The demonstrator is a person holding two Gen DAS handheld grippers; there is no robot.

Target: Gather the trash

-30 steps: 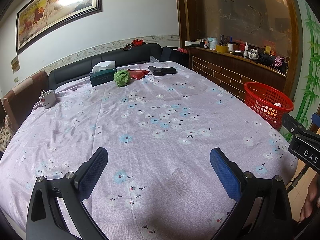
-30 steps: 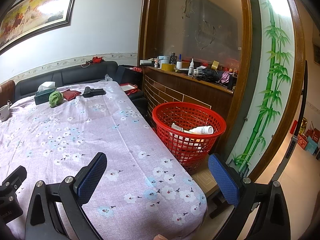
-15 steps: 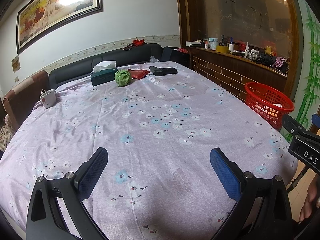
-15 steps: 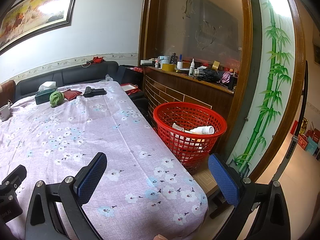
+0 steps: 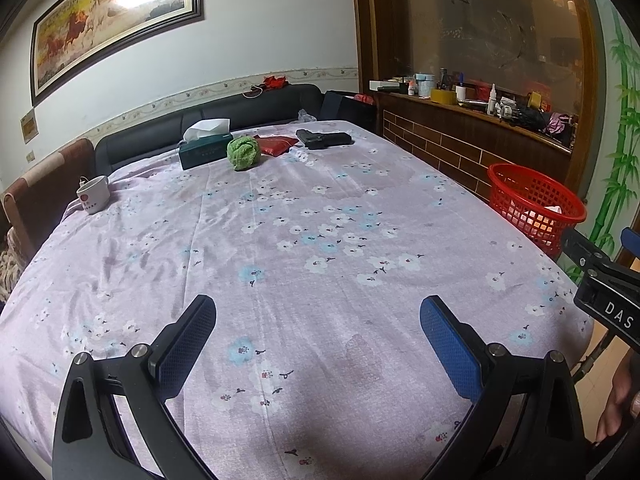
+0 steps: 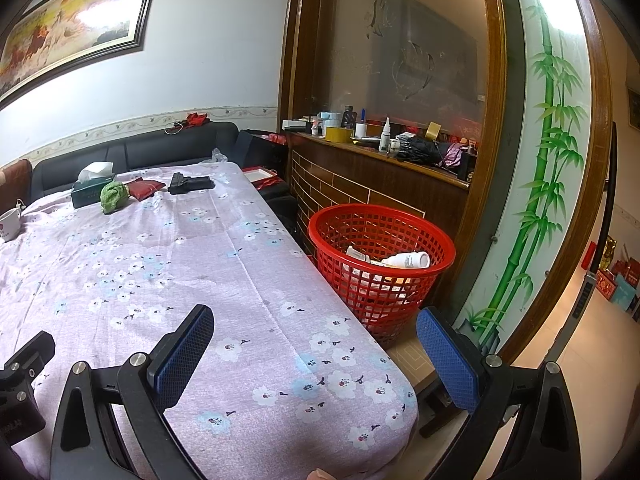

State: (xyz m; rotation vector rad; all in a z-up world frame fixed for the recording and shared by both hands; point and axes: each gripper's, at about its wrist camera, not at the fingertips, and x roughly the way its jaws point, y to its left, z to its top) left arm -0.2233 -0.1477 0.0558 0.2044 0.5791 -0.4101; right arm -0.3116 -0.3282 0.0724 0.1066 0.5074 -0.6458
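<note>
A red mesh basket (image 6: 380, 240) stands on the floor right of the table and holds white bottles (image 6: 406, 260) and other trash; it also shows in the left wrist view (image 5: 534, 204). My left gripper (image 5: 318, 344) is open and empty above the near part of the flowered tablecloth (image 5: 300, 240). My right gripper (image 6: 314, 350) is open and empty over the table's near right corner, short of the basket. A crumpled green cloth (image 5: 243, 152) lies at the far end of the table.
At the far end lie a green tissue box (image 5: 204, 148), a red pouch (image 5: 278, 145), a black object (image 5: 323, 139) and a white cup (image 5: 94, 194). A dark sofa (image 5: 240, 114) runs behind. A cluttered wooden counter (image 6: 380, 152) stands behind the basket.
</note>
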